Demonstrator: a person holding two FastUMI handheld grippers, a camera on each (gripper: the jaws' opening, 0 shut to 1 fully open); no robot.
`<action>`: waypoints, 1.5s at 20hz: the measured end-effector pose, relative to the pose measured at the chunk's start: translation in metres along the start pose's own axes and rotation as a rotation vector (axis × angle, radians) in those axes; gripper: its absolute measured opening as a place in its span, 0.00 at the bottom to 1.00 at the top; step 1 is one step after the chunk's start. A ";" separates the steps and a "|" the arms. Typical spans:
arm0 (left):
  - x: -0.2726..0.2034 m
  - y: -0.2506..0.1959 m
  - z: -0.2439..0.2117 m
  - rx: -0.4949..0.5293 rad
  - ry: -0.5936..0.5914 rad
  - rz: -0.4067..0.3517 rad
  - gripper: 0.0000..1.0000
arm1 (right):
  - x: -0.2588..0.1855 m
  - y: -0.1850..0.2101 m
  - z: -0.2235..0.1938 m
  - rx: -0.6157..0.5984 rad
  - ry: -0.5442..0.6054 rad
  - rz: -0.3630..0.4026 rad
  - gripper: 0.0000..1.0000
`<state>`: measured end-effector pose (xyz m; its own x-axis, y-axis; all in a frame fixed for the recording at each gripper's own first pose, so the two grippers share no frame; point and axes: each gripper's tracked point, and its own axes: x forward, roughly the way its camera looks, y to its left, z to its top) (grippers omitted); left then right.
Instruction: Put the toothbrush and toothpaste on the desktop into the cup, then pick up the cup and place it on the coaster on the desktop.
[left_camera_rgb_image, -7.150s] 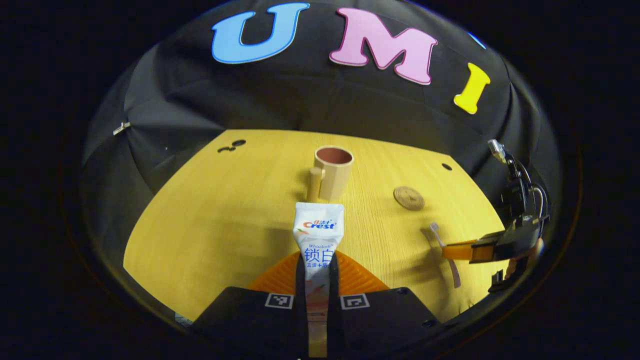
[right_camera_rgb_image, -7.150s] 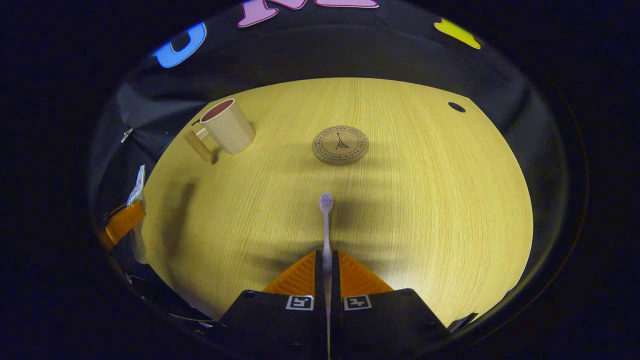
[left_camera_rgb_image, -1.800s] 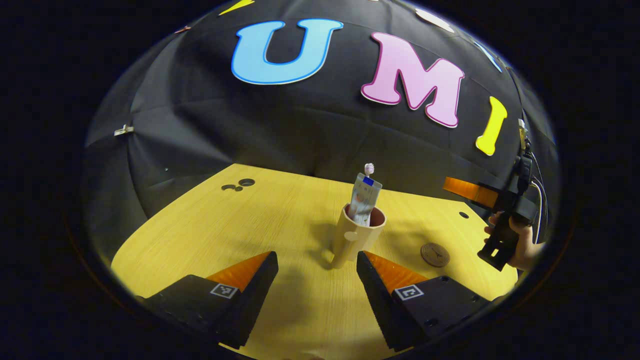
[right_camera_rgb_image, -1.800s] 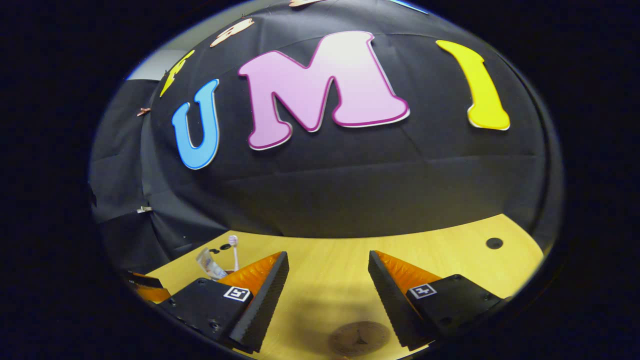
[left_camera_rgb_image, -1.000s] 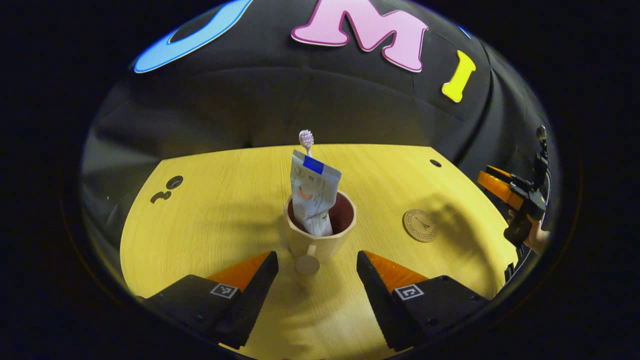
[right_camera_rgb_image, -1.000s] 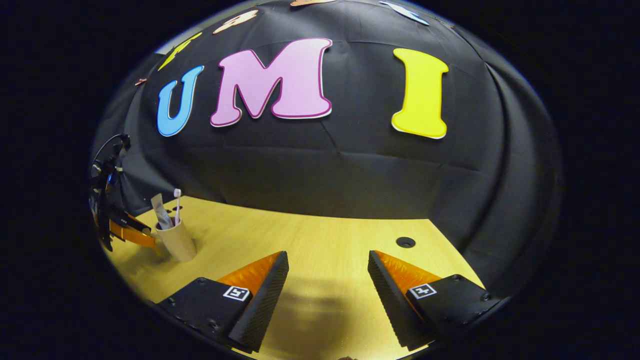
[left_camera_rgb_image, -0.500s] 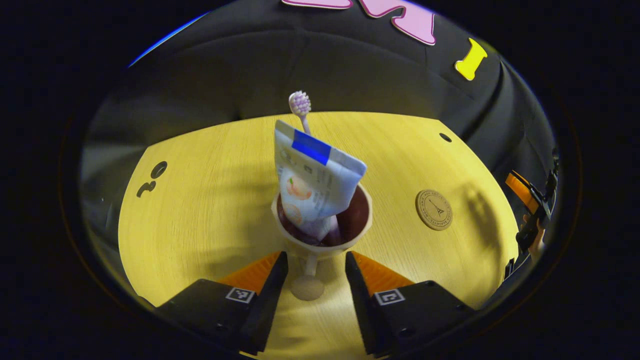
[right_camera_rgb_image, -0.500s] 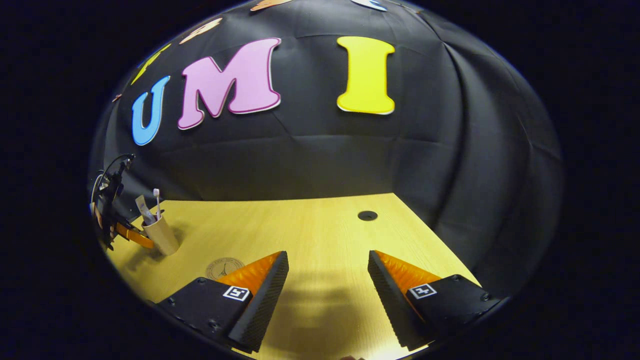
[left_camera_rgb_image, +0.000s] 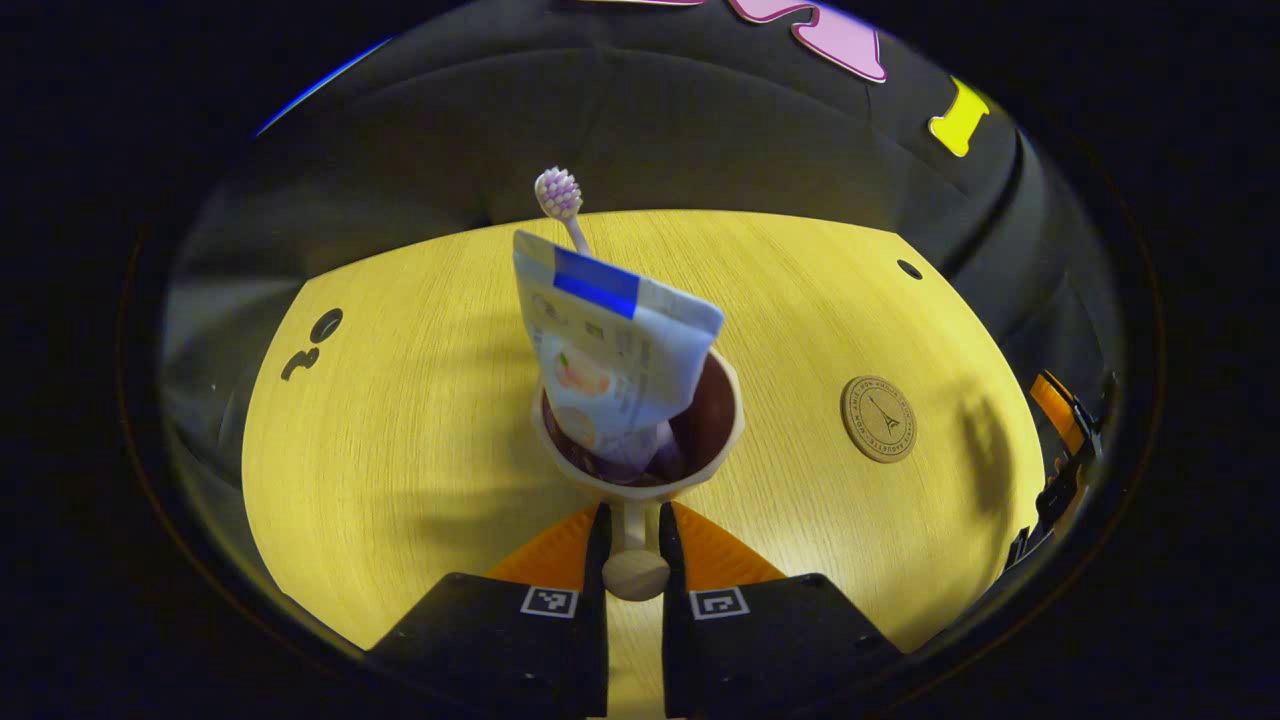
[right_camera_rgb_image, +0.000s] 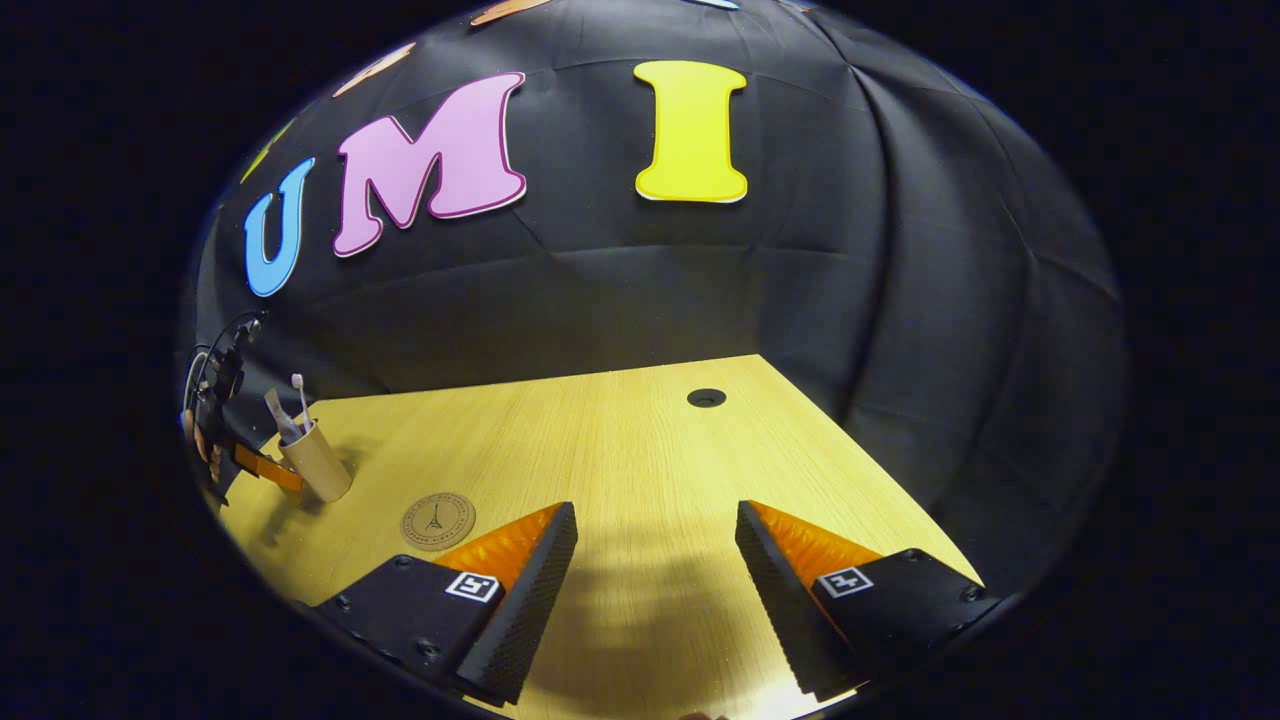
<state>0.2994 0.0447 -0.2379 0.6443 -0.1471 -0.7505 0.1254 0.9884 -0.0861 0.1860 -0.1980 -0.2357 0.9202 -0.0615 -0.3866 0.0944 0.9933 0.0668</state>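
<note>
Cup (left_camera_rgb_image: 640, 455) of beige plastic stands upright on the wooden desktop (left_camera_rgb_image: 400, 420), with the toothpaste tube (left_camera_rgb_image: 605, 370) and the pink-bristled toothbrush (left_camera_rgb_image: 560, 200) already leaning inside it and sticking well above its rim. The left gripper (left_camera_rgb_image: 632, 545) has its two orange fingers closed on the cup's handle (left_camera_rgb_image: 634, 560), one on each side of the narrow stem just behind the round knob. The round coaster (left_camera_rgb_image: 878, 418) lies flat on the desktop to the right of the cup, apart from it, with bare wood between. In the right gripper view the right gripper (right_camera_rgb_image: 655, 560) hovers over the desktop with its fingers spread wide and nothing between them; from there the cup sits far to the left, beyond the coaster. The cup is probably light and rigid, but its tall contents make it top-heavy, and the smooth handle may let it swing or twist in the grip. Holding the stem close to the cup's wall seems the best purchase. Lifting level and slowly should keep the loosely propped tube and brush from tipping out.
</note>
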 end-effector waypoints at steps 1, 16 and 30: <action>-0.001 -0.002 -0.001 -0.005 0.000 -0.001 0.25 | -0.001 0.003 0.002 0.004 0.003 0.003 0.98; -0.028 -0.075 0.037 0.092 -0.097 -0.062 0.23 | -0.016 0.004 0.023 0.003 -0.019 0.018 0.98; 0.012 -0.206 0.035 0.309 -0.029 -0.200 0.23 | -0.021 0.012 0.016 0.002 -0.029 0.059 0.98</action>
<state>0.3072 -0.1619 -0.2064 0.6046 -0.3421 -0.7193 0.4702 0.8822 -0.0243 0.1742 -0.1861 -0.2122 0.9350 -0.0058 -0.3547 0.0405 0.9951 0.0905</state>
